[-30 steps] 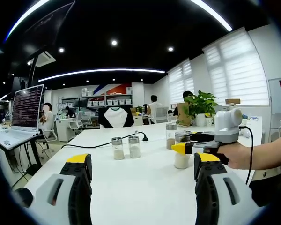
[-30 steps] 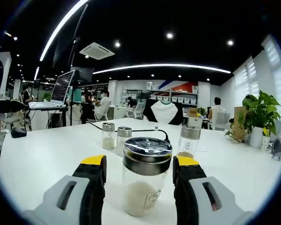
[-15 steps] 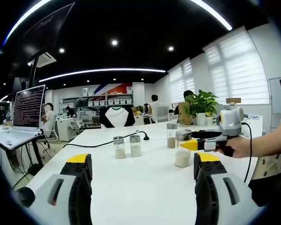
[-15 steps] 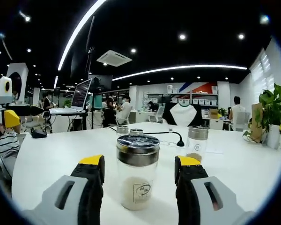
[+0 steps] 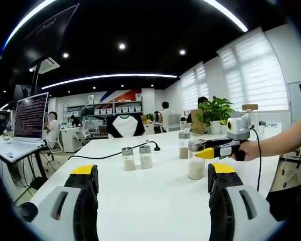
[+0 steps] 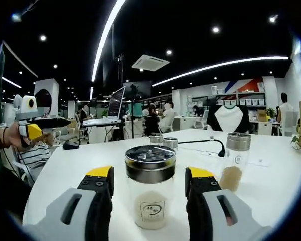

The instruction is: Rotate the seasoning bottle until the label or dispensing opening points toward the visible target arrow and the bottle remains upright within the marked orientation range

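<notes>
The left gripper (image 5: 153, 201) has two fat grey jaws with black inner sides and yellow tips. The right gripper (image 6: 148, 201) looks the same. Seen from the left gripper view, the right gripper has a thin black cable (image 5: 259, 163) hanging from it. The person wears a striped top (image 6: 32, 153).

Left gripper (image 5: 153, 176) spread wide over white table (image 5: 155, 196); right gripper (image 5: 206, 149) straddles seasoning bottle (image 5: 195, 160).
</notes>
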